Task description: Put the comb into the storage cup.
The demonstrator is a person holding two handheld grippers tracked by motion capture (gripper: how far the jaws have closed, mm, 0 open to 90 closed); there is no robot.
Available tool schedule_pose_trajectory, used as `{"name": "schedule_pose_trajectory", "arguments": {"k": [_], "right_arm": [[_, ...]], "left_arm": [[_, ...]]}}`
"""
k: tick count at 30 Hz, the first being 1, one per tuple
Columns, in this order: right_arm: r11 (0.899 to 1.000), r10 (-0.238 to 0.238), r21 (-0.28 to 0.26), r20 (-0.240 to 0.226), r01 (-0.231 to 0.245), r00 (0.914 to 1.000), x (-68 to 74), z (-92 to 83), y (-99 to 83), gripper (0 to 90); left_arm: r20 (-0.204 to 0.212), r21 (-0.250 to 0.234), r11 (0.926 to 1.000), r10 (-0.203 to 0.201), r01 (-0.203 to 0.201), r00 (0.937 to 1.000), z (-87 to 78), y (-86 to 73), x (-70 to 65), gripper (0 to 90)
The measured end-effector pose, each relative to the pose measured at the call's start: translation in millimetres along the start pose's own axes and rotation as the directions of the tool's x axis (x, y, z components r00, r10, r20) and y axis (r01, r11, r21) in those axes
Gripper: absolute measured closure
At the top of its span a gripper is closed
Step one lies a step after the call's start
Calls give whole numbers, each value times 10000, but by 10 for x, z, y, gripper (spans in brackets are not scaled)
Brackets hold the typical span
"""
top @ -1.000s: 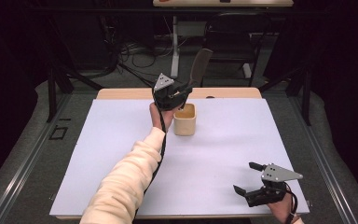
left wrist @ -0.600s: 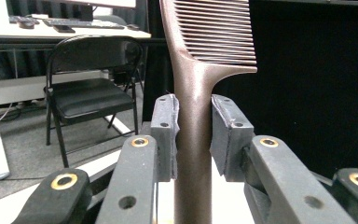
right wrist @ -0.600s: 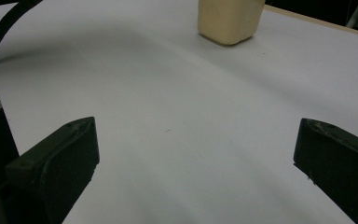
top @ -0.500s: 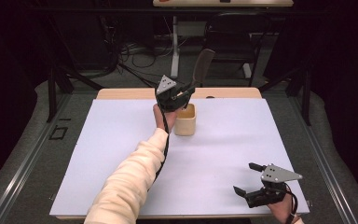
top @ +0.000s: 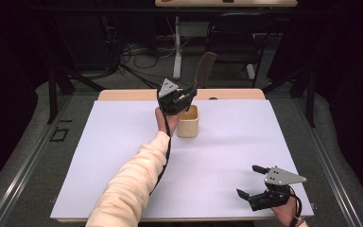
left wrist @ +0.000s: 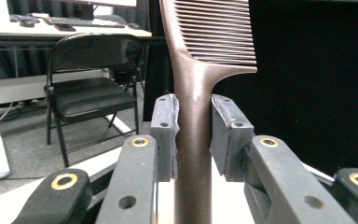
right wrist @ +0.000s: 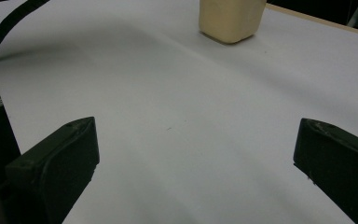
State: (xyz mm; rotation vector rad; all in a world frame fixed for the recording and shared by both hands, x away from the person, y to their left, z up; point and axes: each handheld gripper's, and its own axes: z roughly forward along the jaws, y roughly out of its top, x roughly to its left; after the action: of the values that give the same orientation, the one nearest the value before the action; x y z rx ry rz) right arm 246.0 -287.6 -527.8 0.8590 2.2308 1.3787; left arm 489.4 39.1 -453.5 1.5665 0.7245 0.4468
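Note:
A dark brown comb [top: 203,68] stands upright in my left gripper [top: 189,93], just above and behind a small cream-coloured cup [top: 188,121] near the table's back middle. In the left gripper view the comb's handle [left wrist: 192,140] is clamped between the two pads [left wrist: 166,135], with its teeth pointing right at the top. My right gripper [top: 251,182] rests open near the front right corner of the white table cover [top: 264,137]. The right gripper view shows its jaws spread wide over the bare sheet, with the cup [right wrist: 230,18] far ahead.
A black folding chair [top: 236,38] and a tangle of cables [top: 132,52] sit on the floor beyond the table's back edge. The wooden table edge [top: 236,93] shows behind the white cover. The person's left sleeve [top: 132,184] crosses the front middle of the table.
My left gripper, with the comb in it, has drifted slightly right and down toward the cup. The right gripper has stayed still.

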Motion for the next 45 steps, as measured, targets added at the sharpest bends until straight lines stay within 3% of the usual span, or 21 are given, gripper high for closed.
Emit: {"name": "schedule_pose_trajectory", "arguments": {"k": [23, 45], "right_arm": [[10000, -57, 35, -20, 57, 10000, 5, 3, -3, 0], [9999, -38, 101, -34, 39, 10000, 9, 8, -6, 0]], "left_arm": [[7, -126, 9999, -63, 63, 10000, -39, -189, 66, 725], [12, 168, 9999, -39, 39, 10000, -79, -345, 97, 724]]}}
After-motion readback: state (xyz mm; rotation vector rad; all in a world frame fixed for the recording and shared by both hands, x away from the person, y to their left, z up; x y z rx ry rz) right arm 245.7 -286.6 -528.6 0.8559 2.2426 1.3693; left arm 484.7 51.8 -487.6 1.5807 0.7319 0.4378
